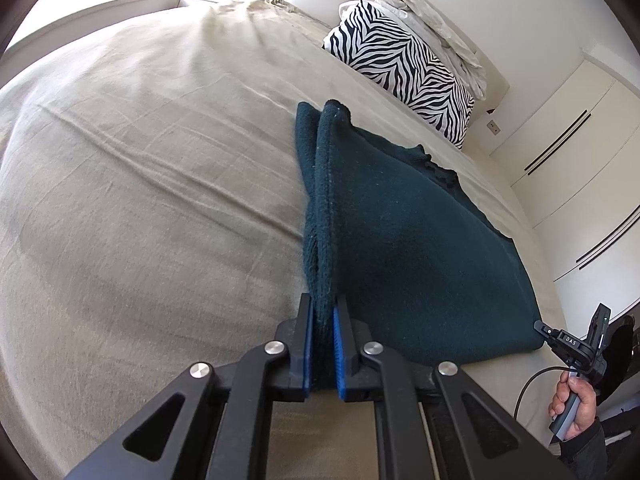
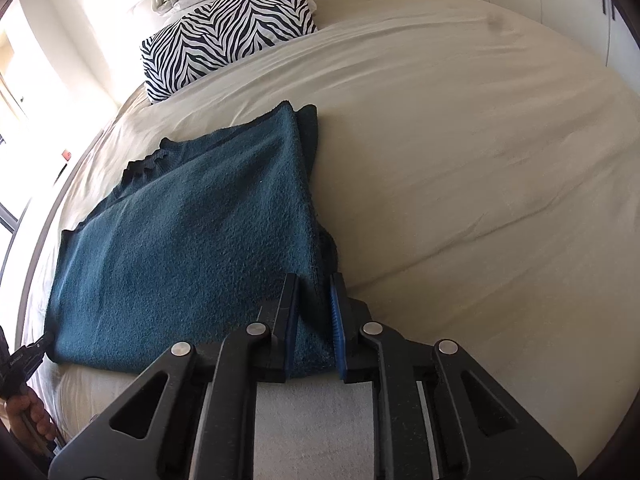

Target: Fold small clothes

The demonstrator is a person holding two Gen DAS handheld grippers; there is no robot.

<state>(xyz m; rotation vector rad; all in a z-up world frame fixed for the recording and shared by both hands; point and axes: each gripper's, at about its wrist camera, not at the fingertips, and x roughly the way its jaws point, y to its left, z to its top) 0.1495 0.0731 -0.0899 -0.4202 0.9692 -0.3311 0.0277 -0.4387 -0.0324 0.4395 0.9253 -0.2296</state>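
Observation:
A dark teal knitted sweater [image 1: 408, 240] lies on the beige bed [image 1: 140, 160], folded over with its collar at the far side. My left gripper [image 1: 323, 320] is shut on the sweater's left folded edge near the front corner. My right gripper [image 2: 315, 300] is shut on the opposite edge of the same sweater [image 2: 188, 232]. Both hold the fabric low, just above the bed [image 2: 480, 160]. The right gripper also shows in the left wrist view [image 1: 538, 326] at the sweater's corner, and the left gripper shows in the right wrist view [image 2: 44, 338].
A zebra-striped pillow [image 1: 400, 68] with crumpled white bedding [image 1: 432, 20] on it lies at the head of the bed, beyond the sweater. It also shows in the right wrist view [image 2: 228, 32]. White wardrobe doors [image 1: 572, 152] stand past the bed's right side.

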